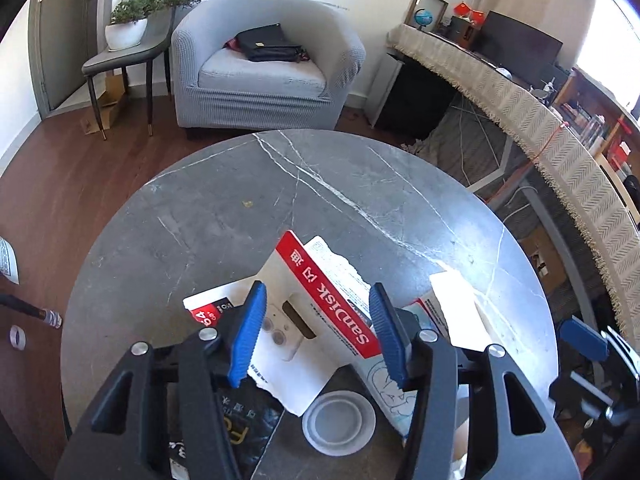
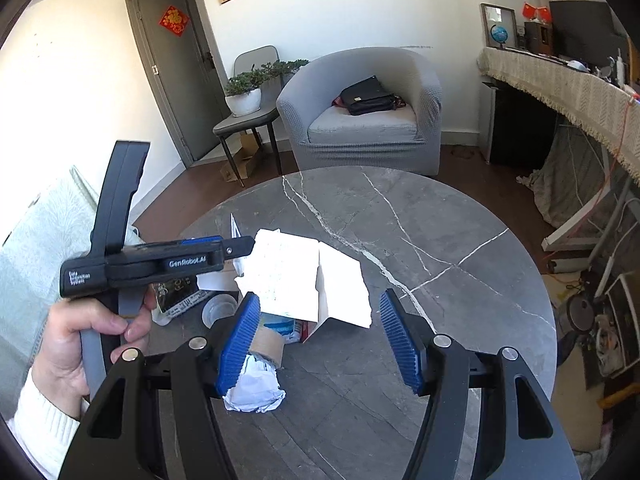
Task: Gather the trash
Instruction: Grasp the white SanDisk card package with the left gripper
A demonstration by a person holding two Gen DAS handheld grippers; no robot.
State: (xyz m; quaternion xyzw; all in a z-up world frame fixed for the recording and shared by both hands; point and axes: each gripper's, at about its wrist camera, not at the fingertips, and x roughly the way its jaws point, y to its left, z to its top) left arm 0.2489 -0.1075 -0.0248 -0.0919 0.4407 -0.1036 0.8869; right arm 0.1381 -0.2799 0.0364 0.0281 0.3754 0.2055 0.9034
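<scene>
Hovering both claws over the litter by the surface's (image 1: 224,184) near edge.
Left claw (image 1: 316,332) spread above the SanDisk card (image 1: 332,304), right claw (image 2: 320,340) spread above white paper (image 2: 304,272); next I lower and pinch.

SanDisk card (image 1: 332,300) — flat, frame centre | white lid (image 1: 339,424) — lower centre | crumpled paper (image 2: 256,388) — lower left of centre

Both wrist views look forward and down along open tongs at the round bench (image 1: 248,184), the left close over the litter, the right farther back (left-hand device visible); both share the armchair (image 2: 360,120).
</scene>
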